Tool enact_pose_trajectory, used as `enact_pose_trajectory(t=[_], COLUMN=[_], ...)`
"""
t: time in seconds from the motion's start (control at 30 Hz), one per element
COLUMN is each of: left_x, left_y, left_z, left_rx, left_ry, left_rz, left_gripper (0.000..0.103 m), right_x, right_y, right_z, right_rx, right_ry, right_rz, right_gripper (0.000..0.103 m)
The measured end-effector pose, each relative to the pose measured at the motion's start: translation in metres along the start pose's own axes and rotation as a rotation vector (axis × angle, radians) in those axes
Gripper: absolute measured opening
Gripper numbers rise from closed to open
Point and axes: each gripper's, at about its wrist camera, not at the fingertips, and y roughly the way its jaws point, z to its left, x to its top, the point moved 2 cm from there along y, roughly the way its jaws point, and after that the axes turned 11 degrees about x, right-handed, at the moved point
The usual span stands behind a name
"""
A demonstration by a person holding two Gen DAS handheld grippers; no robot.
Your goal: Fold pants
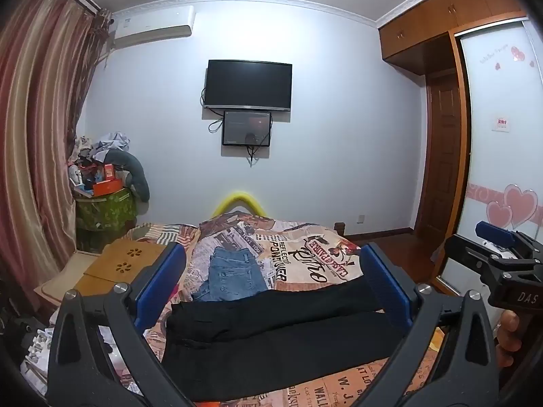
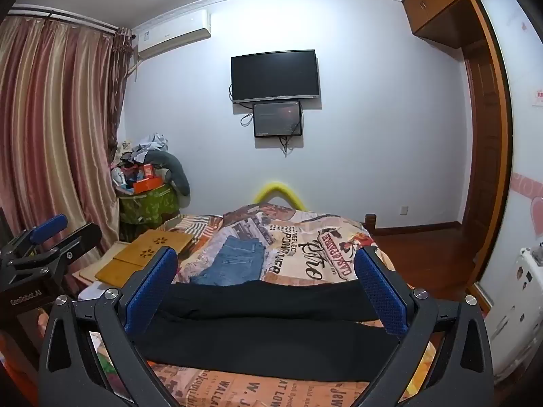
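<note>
1. left wrist view is taking in a bedroom, with the bed [image 1: 305, 247] lying under a bedspread printed with newspaper-style lettering and filling the lower middle.
2. a striped curtain [image 1: 40, 129] is hanging down the left side, and a wooden wardrobe [image 1: 437, 13] is standing along the right wall.
3. the black pants [image 1: 271, 332] are lying flat across the near part of the bed, the two legs stretching side by side from left to right; the right wrist view is showing them [image 2: 264, 325] the same way, crossing the picture between the blue pads.
4. a dark television [image 1: 249, 84] is hanging on the far wall with a smaller screen [image 1: 246, 128] just below it, and an air conditioner [image 1: 154, 25] is sitting high up near the curtain.
5. a blue denim garment [image 1: 234, 274] is lying folded on the bedspread just beyond the black pants.
6. the left gripper [image 1: 271, 281] is hovering above the pants with its jaws spread wide apart and nothing between the pads.
7. the right gripper [image 2: 264, 288] is also standing wide apart, empty, above the same pants; it is showing at the right edge of the left wrist view, with a hand [image 1: 509, 335] on its handle.
8. a piled-up green basket [image 1: 105, 207] is standing in the far left corner.
</note>
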Motion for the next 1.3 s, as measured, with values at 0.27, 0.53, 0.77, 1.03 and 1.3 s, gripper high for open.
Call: enact_pose_trajectory(t=[0.27, 0.53, 0.77, 1.03, 1.3], left_x=[-0.0010, -0.0027, -0.0038, -0.0033, -0.0035], left_y=[-0.0033, 0.0017, 0.0039, 0.0030, 0.0027], left_z=[-0.0066, -0.0037, -0.0032, -0.0036, -0.0057], left_rx=[0.027, -0.016, -0.007, -0.009, -0.007], left_ry=[0.024, 0.018, 0.021, 0.022, 0.020], left_rz=[-0.005, 0.004, 0.001, 0.000, -0.006], left_gripper=[0.103, 0.103, 0.103, 0.103, 0.103], right_x=[0.0002, 0.0026, 0.0023, 0.0031, 0.0019], right_y=[-0.0001, 0.0038, -0.0017, -0.0025, -0.0019], right_z=[-0.0001, 0.0011, -0.0044, -0.0042, -0.0031], right_rx=[0.003, -0.003, -0.006, -0.007, -0.006], right_ry=[0.001, 0.003, 0.002, 0.002, -0.001], right_rz=[0.002, 0.007, 0.006, 0.008, 0.006], right_gripper=[0.103, 0.103, 0.103, 0.103, 0.103])
